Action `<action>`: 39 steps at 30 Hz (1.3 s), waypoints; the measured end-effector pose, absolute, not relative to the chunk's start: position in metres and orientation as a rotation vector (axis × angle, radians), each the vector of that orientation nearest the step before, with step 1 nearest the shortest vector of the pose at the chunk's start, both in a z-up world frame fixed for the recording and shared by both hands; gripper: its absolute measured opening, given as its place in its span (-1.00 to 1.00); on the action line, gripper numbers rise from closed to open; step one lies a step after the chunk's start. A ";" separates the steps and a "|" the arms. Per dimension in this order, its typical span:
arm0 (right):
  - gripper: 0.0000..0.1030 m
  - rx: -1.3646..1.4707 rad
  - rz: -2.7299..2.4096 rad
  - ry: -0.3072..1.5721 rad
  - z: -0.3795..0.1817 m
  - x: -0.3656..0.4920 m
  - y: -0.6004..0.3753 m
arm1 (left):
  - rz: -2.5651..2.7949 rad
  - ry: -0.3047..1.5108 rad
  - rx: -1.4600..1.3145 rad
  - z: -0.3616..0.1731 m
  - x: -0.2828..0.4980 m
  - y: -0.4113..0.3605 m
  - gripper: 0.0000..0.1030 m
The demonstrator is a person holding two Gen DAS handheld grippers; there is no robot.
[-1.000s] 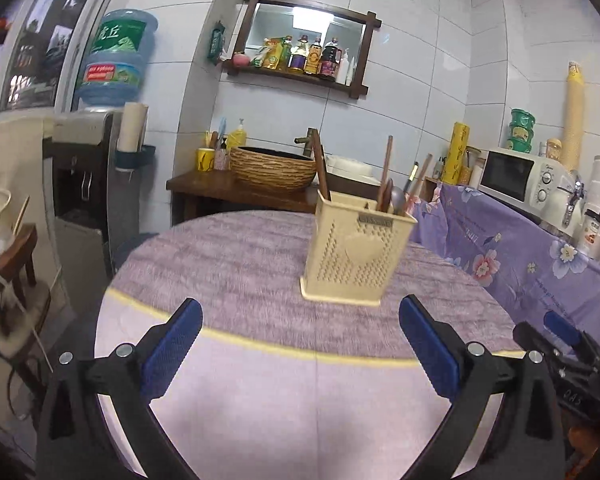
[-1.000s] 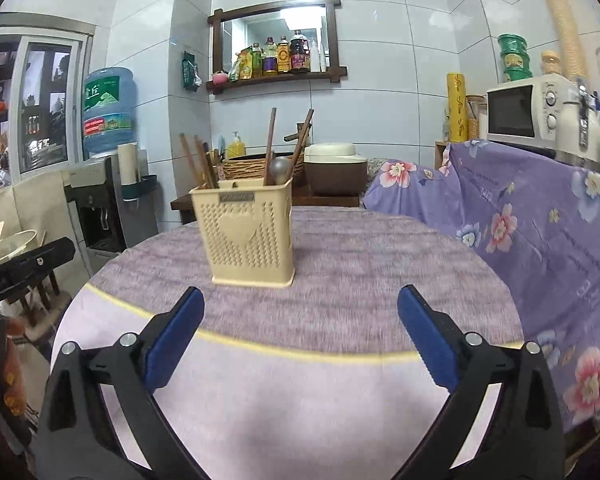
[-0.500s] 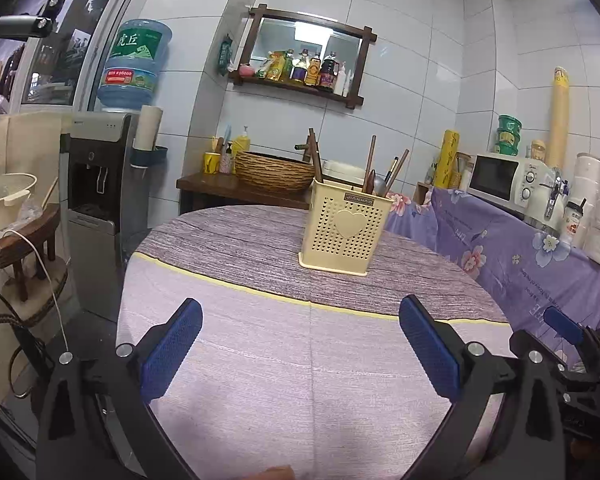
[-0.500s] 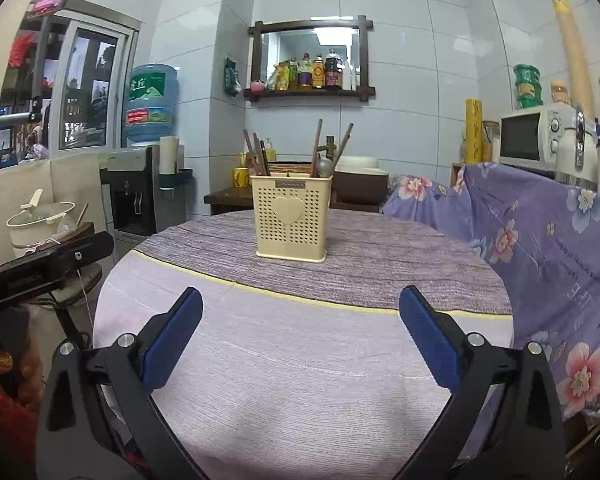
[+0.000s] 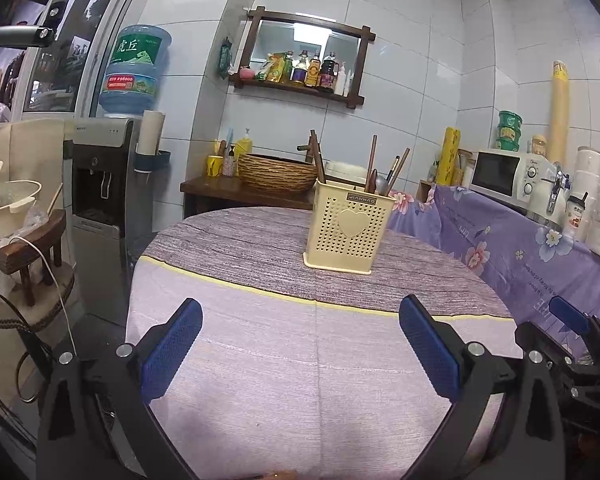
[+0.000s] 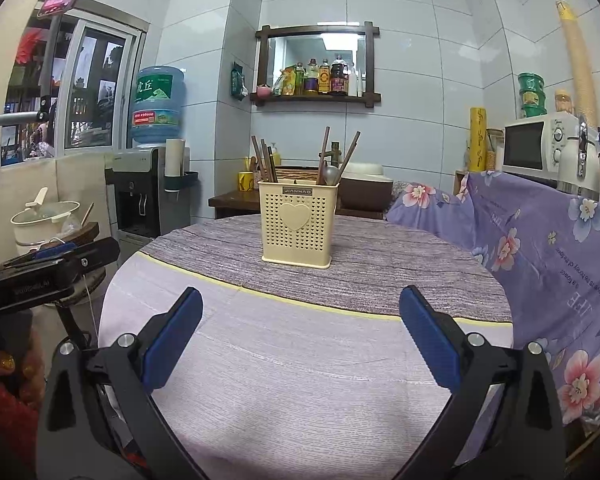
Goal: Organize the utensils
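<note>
Round table, purple cloth (tiled kitchen), utensil caddy.

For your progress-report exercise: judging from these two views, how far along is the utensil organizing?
Done: chopsticks and a spoon already stand in the cream holder on the round table. In hand: nothing; the left claw and right claw are open. Left: no loose utensils show.

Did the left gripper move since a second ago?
Yes. The left gripper backed away: the holder looks smaller and farther, and more of the table shows.
</note>
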State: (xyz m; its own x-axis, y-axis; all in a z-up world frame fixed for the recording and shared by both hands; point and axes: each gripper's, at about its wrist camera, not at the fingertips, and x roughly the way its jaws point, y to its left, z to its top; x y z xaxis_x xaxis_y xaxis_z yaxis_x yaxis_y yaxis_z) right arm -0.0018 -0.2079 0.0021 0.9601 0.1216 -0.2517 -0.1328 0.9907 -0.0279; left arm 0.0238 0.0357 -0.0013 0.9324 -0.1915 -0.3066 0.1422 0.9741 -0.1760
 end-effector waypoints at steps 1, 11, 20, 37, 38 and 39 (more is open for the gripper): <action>0.89 -0.045 0.128 0.253 0.002 -0.002 -0.208 | -0.171 0.327 -0.150 -0.001 0.023 0.035 0.90; 0.89 -0.050 0.124 0.256 0.002 0.000 -0.209 | -0.170 0.333 -0.140 -0.004 0.024 0.033 0.90; 0.89 -0.050 0.119 0.266 0.002 0.003 -0.208 | -0.174 0.349 -0.138 -0.007 0.024 0.032 0.90; 0.89 -0.049 0.118 0.273 0.002 0.005 -0.210 | -0.174 0.359 -0.131 -0.007 0.027 0.030 0.90; 0.89 -0.048 0.119 0.273 0.002 0.005 -0.210 | -0.174 0.360 -0.130 -0.007 0.027 0.030 0.90; 0.89 -0.048 0.119 0.274 0.002 0.005 -0.210 | -0.174 0.360 -0.129 -0.008 0.028 0.030 0.90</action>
